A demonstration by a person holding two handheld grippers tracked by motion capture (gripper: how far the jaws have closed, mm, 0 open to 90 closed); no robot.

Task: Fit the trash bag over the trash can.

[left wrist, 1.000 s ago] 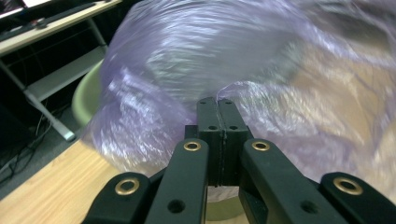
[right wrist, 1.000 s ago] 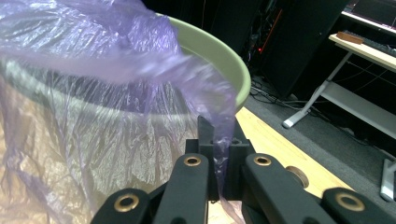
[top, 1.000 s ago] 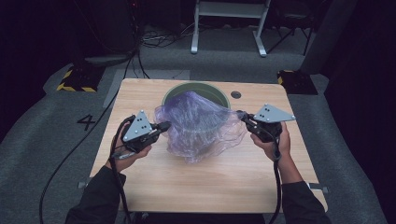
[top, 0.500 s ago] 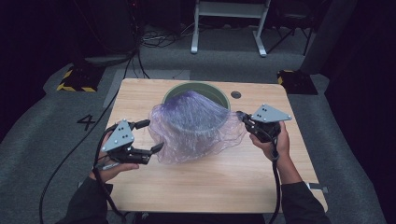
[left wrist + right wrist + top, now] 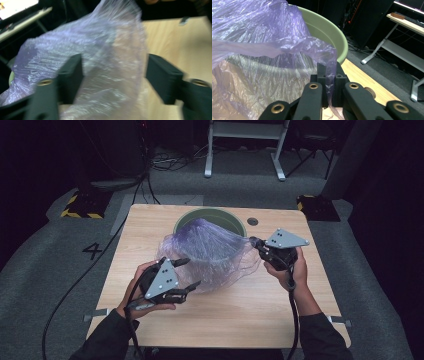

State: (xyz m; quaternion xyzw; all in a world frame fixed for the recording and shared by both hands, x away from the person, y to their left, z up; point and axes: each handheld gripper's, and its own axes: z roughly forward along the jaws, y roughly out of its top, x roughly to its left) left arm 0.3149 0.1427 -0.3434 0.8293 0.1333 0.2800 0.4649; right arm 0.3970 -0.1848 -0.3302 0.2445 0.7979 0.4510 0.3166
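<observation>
A thin purple plastic bag (image 5: 210, 252) lies spread over the wooden table (image 5: 250, 315) and partly over a green bin (image 5: 235, 221) set in the table's far side. My right gripper (image 5: 255, 242) is shut on the bag's right edge, and the film (image 5: 331, 75) runs down between its closed jaws beside the green bin's rim (image 5: 337, 42). My left gripper (image 5: 188, 273) is open at the bag's near left side, its jaws wide apart. In the left gripper view the bag (image 5: 100, 65) hangs loose between the spread fingers (image 5: 71, 77), untouched by either.
A small dark round hole (image 5: 252, 221) sits in the table right of the bin. Cables trail from both grippers off the table's near edge. Beyond the table stand a white-legged frame (image 5: 245, 150) and yellow-black striped blocks (image 5: 80, 206) on grey floor.
My left gripper let go of the bag's left edge, opened, and dropped back toward the near left of the table. The bag sagged lower. The right gripper kept its hold.
</observation>
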